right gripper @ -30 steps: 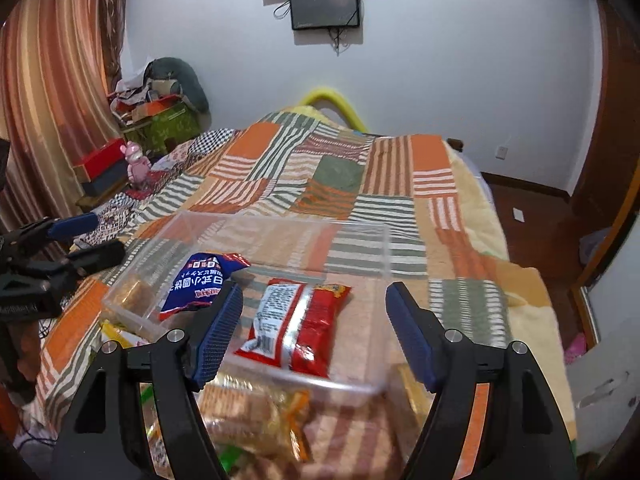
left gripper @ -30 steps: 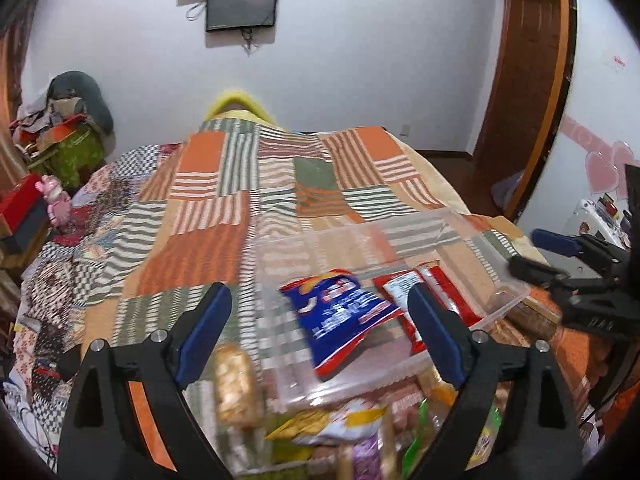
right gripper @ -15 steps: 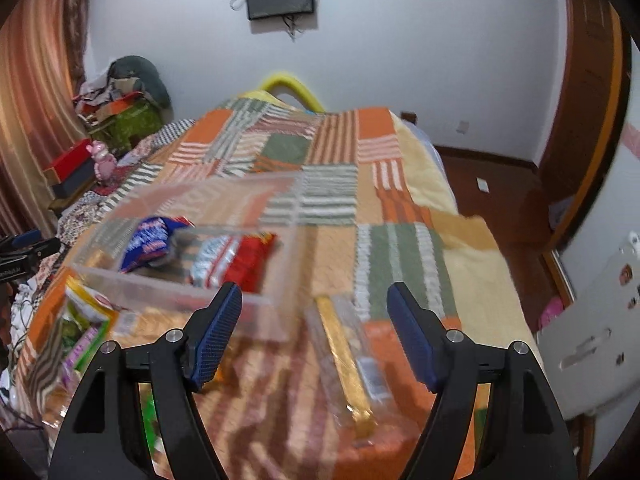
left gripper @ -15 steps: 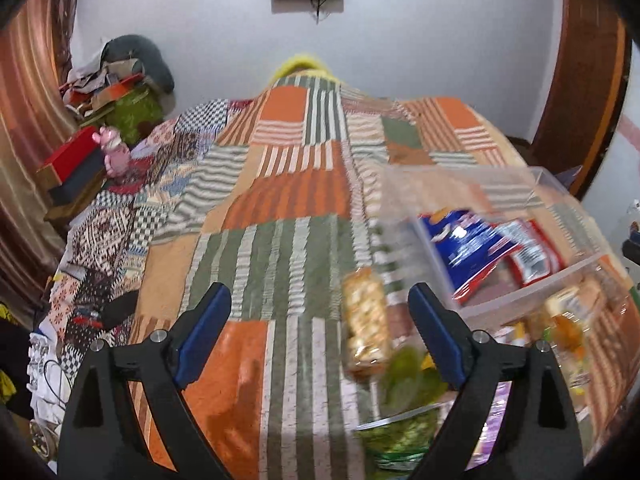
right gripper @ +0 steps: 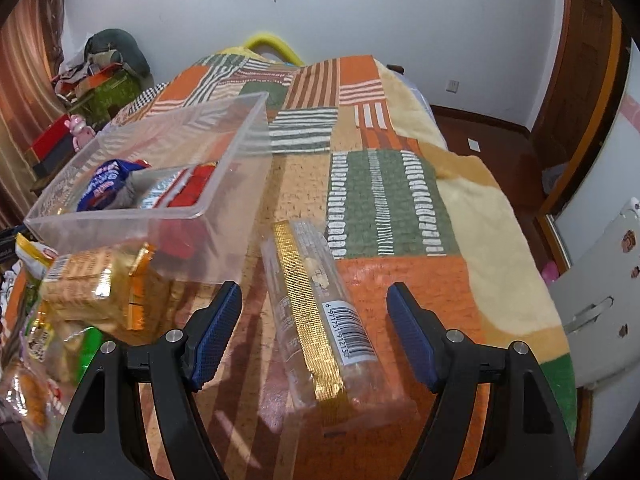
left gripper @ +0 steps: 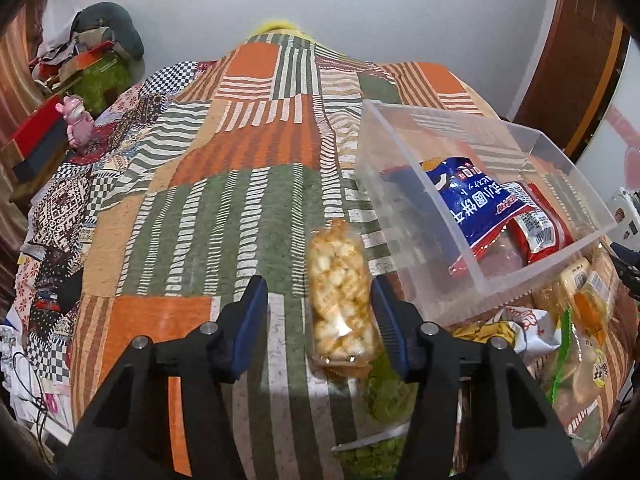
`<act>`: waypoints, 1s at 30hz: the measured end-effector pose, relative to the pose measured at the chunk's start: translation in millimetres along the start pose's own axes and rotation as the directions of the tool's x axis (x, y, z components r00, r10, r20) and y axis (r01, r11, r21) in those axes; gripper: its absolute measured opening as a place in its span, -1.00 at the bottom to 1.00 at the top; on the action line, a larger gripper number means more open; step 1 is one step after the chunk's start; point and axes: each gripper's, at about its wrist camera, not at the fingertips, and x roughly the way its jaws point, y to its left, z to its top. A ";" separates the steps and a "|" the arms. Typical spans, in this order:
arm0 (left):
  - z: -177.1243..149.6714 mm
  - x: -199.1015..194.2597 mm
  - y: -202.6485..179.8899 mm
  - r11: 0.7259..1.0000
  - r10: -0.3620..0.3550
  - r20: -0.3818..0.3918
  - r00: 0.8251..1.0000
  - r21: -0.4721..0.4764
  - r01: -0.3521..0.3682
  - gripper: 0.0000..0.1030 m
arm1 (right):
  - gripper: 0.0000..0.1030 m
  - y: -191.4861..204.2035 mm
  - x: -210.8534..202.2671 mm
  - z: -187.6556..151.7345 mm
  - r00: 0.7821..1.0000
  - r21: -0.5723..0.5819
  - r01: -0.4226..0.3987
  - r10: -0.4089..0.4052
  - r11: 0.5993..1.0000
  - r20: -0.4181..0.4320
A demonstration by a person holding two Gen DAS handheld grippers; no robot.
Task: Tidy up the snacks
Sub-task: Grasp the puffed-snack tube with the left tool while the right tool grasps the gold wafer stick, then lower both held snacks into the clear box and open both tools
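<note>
A clear plastic bin (left gripper: 520,272) sits on the patchwork bed and holds a blue snack bag (left gripper: 476,204) and a red packet (left gripper: 540,232); it also shows in the right wrist view (right gripper: 168,216). My left gripper (left gripper: 318,322) is open with a clear pack of golden puffed snacks (left gripper: 340,292) lying between its fingers, nearer the right pad. My right gripper (right gripper: 314,334) is open, with a long clear tube pack with a gold strip and barcode (right gripper: 320,308) lying between its fingers on the blanket.
Loose snacks lie at the bed's near edge: a cracker pack (right gripper: 96,288), a green pea bag (left gripper: 372,448) and yellow packs (left gripper: 584,296). The patchwork blanket (left gripper: 224,216) stretches away behind. Boxes and a pink toy (left gripper: 78,122) stand at the left.
Both grippers have dropped lower. The left one swung left from the bin to the puffed snack pack and narrowed around it. The right one swung right to the gold-strip tube pack.
</note>
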 end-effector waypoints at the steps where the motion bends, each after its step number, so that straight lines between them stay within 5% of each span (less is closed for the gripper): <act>1: 0.9 1.4 -0.1 1.000 -0.006 -0.002 1.000 -0.002 0.006 -0.01 | 0.37 0.4 1.8 -0.3 1.000 -0.002 -0.001 0.001 1.000 -0.008; 8: 4.8 13.2 4.1 0.998 -0.040 -0.012 0.999 -0.042 0.040 -0.14 | -0.26 2.7 10.3 -5.2 0.998 -0.002 -0.035 0.035 0.999 -0.052; 12: 6.1 16.1 3.2 0.997 -0.065 -0.024 0.998 -0.050 0.064 -0.37 | -0.29 2.4 6.1 -6.3 0.998 0.011 -0.041 0.041 0.999 -0.042; 22: -1.8 -6.8 1.4 1.000 0.005 -0.001 1.000 -0.011 -0.005 -0.39 | -0.30 0.5 -13.4 -4.9 0.999 0.041 -0.053 0.053 0.998 0.005; 30: 11.0 -54.0 4.0 0.999 -0.018 0.087 0.996 -0.037 0.021 -0.39 | -0.30 8.2 -43.2 16.2 0.992 0.032 -0.074 0.070 0.997 0.104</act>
